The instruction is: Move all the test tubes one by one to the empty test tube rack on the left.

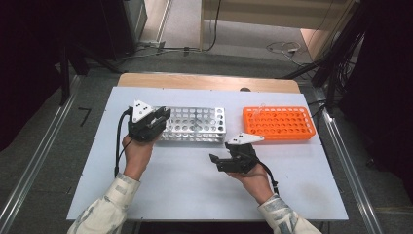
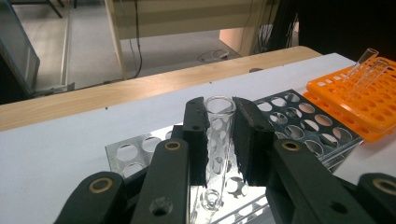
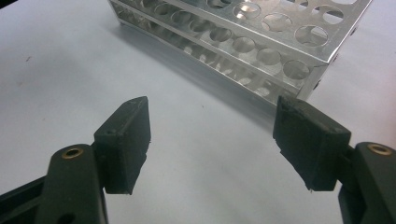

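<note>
pinching a clear tube (image 2: 218,140) between its jaws, the left claw (image 2: 219,140) holds it upright over the left end of the metal rack (image 1: 195,125), the tube's open mouth up and its round bottom down among the holes; that grip just below the rim leaves the lower length free, which suits lowering it into a hole or lifting it out, though which of the two cannot be told. in the high view the left claw (image 1: 158,118) sits right over the rack's left end, the hand low behind it. the right claw (image 3: 212,140) is spread wide with nothing between its jaws, hovering above the white bench (image 1: 185,180) just in front of the rack's near right corner (image 3: 308,70), likely waiting its turn or ready to steady the rack. to the right, apart from the metal rack, an orange rack (image 1: 278,123) lies on the bench, with two more clear tubes (image 2: 369,70) leaning in it at a slant, probably the stock being sorted between racks.
</note>
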### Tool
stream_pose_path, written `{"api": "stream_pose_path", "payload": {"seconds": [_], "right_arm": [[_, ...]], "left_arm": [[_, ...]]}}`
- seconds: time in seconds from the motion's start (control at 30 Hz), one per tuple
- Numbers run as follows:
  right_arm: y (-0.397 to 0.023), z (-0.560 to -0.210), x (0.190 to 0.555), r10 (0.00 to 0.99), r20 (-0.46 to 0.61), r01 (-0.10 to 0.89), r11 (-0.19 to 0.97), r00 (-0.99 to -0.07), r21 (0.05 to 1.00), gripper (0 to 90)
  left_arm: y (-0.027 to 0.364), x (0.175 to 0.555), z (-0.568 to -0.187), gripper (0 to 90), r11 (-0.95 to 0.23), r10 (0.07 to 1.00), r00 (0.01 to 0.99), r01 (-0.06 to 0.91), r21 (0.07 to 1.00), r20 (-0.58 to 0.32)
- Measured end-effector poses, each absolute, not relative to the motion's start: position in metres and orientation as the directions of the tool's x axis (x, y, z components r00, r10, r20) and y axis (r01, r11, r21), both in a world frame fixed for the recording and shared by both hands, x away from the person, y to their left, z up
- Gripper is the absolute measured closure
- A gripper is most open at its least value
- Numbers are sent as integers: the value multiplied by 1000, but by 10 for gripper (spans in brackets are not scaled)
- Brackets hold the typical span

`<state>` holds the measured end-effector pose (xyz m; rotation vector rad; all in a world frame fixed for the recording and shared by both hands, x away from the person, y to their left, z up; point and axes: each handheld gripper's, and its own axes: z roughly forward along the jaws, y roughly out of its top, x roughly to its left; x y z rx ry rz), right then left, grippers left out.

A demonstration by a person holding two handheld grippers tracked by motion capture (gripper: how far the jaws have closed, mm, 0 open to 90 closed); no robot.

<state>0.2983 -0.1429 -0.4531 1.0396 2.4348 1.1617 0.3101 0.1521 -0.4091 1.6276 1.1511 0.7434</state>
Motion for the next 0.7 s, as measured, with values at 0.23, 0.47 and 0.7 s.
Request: {"api": "stream_pose_path", "payload": {"seconds": [0.23, 0.47, 0.7], "right_arm": [[-142, -454, 298, 696, 78, 501, 430, -714, 751, 261], [-141, -454, 298, 691, 76, 497, 434, -719, 752, 261], [-139, -454, 298, 689, 79, 498, 435, -720, 750, 261]], "left_arm": [[151, 312, -420, 753, -97, 932, 360, 354, 930, -40], [146, 313, -429, 752, -126, 931, 366, 363, 923, -17], [142, 313, -435, 751, -141, 931, 365, 377, 915, -7]]}}
